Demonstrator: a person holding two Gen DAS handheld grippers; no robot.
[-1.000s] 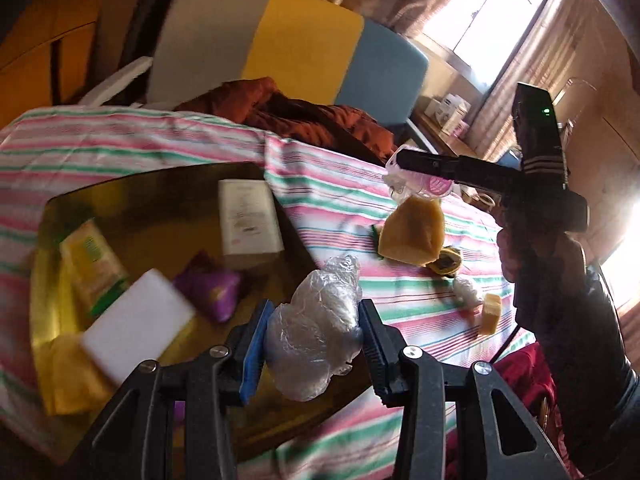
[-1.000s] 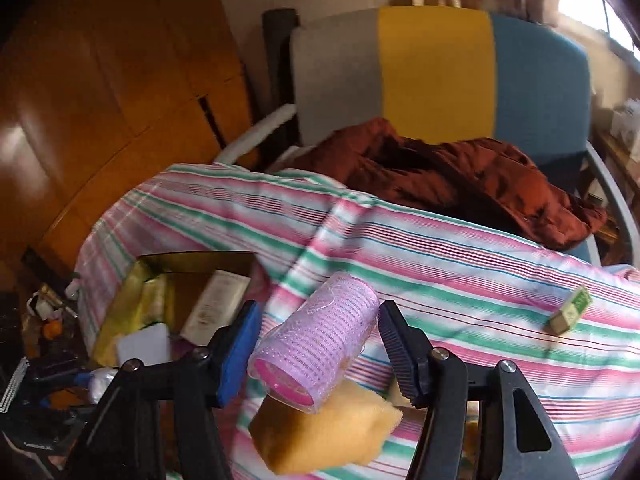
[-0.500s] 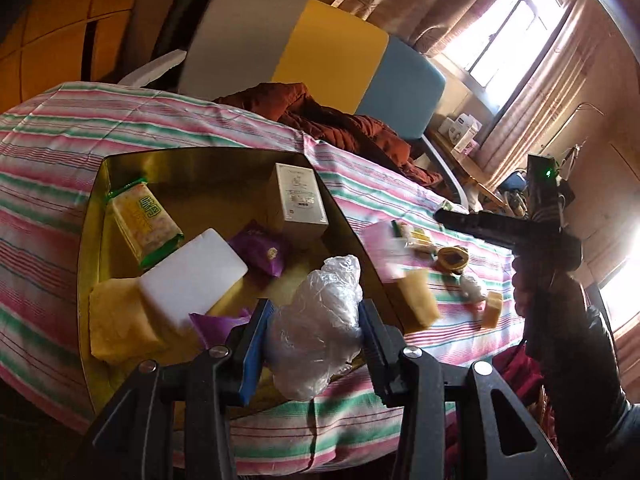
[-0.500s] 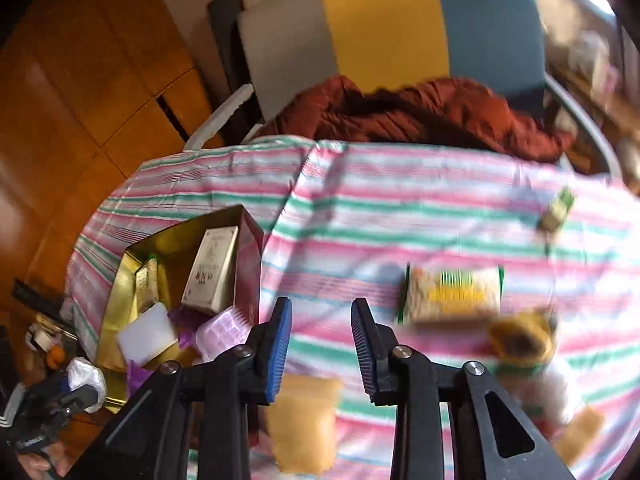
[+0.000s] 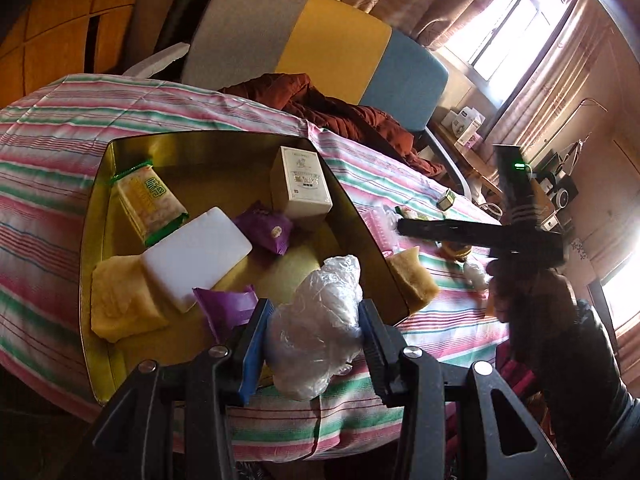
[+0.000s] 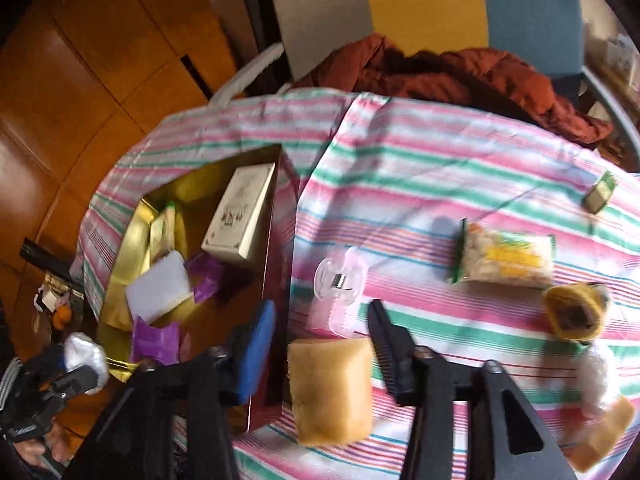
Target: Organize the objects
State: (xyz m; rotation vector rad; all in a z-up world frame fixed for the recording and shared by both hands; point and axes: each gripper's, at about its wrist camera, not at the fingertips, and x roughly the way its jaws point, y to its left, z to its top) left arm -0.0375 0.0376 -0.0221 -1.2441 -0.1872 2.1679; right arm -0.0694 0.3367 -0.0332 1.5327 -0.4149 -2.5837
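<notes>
My left gripper [image 5: 314, 340] is shut on a crumpled clear plastic bag [image 5: 316, 328], held over the near edge of the gold tin box [image 5: 96, 240]. The box holds a cracker pack [image 5: 148, 204], a white block [image 5: 198, 258], a yellow sponge [image 5: 120, 304], purple packets [image 5: 264, 232] and a cream carton [image 5: 300, 182]. My right gripper [image 6: 322, 320] is open and empty above the striped cloth, just right of the box [image 6: 124, 240]. A pink hair roller [image 6: 340, 312] lies on the cloth just ahead of it, with a yellow sponge [image 6: 330, 390] below.
On the cloth in the right wrist view lie a cracker pack [image 6: 506, 258], a small green-and-white box [image 6: 599, 193], a yellow pastry [image 6: 574, 316], a white plastic wad [image 6: 596, 376] and a tan block [image 6: 604, 436]. A chair [image 6: 424, 4] with a rust jacket [image 6: 460, 76] stands behind the table.
My right gripper has let go of the pink roller, which now lies on the cloth, and has pulled back and up. My left gripper has drawn back from the box with the bag in it.
</notes>
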